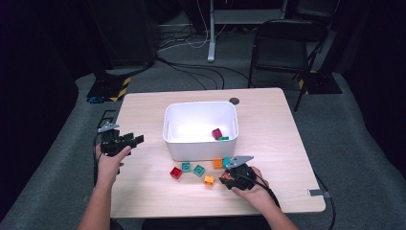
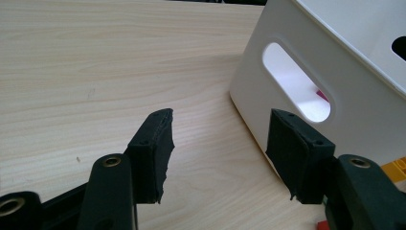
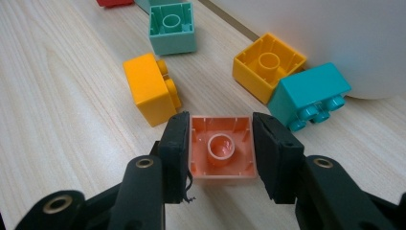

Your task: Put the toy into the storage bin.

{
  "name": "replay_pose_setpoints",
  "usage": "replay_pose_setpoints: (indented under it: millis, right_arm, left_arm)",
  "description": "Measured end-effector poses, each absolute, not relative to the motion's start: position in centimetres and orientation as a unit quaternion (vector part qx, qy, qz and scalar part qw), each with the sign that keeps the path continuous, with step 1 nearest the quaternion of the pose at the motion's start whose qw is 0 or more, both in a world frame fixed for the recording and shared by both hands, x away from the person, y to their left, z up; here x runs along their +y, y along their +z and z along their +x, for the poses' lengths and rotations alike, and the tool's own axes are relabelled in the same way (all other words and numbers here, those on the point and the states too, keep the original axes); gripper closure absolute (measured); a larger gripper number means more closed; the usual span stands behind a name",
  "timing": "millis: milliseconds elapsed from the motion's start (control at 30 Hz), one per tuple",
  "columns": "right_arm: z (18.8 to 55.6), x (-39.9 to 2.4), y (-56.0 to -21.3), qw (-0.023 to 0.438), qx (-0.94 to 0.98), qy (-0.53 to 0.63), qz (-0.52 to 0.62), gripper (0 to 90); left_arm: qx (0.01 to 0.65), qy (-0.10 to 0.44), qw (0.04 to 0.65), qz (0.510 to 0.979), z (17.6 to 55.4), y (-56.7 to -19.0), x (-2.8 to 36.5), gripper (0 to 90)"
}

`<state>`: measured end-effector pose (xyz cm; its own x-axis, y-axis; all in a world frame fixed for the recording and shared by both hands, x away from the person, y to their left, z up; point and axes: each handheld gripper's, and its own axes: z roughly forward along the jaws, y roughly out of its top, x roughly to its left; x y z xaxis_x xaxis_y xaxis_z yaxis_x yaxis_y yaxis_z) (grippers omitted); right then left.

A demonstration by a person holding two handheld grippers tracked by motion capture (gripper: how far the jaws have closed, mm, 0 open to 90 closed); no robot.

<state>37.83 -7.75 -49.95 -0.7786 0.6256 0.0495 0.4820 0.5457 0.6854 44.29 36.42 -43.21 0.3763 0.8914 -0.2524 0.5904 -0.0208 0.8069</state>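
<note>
1. Note the right claw (image 3: pixel 221 120) gripping the salmon block (image 3: pixel 221 148), pads flat on two opposite walls; block hollow side up on the surface, near its front edge and right of middle, in front of the white tub (image 1: pixel 201 104)
2. Check the grip before lifting: both pads square on the walls and reaching well down them, not pinching the top rim alone, since thin hollow walls look likely to flex or slip
3. Lift straight up first; mind the yellow block (image 3: pixel 148 88) on its side just beside the left pad and the teal block (image 3: pixel 311 93) near the right pad, both easy to knock with a sideways start
4. Clear the orange block (image 3: pixel 268 64) and the tub's front wall with height to spare, then carry toward the back edge of the surface until over the middle of the tub, where a maroon block (image 1: pixel 217 133) and a green one (image 1: pixel 223 138) already lie
5. Lower inside the rim before opening, to avoid a bounce back out
6. Leave the left claw (image 2: pixel 218 124) as seen: open, holding nothing, near the left edge of the surface with its jaws toward the tub's handle slot (image 2: pixel 297 81); brace the tub with it only if a bump seems likely
7. Afterwards, go for the green block (image 3: pixel 172 26) and the red block (image 1: pixel 176 172) farther left along the front
</note>
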Motion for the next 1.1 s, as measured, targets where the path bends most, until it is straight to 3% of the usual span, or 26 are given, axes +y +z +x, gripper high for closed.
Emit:
replay_pose_setpoints:
  millis: [533, 1100]
  right_arm:
    - [38.0, -8.5, -48.0, 0.104, 0.864, 0.372, 0.323, 58.5]
    - [37.9, -8.7, -41.4, 0.094, 0.863, 0.397, 0.298, 58.6]
  left_arm:
    - [0.536, 0.167, 0.457, 0.69, 44.2, -43.1, 36.7, 41.5]
    - [0.537, 0.166, 0.457, 0.69, 44.2, -43.2, 36.9, 41.5]
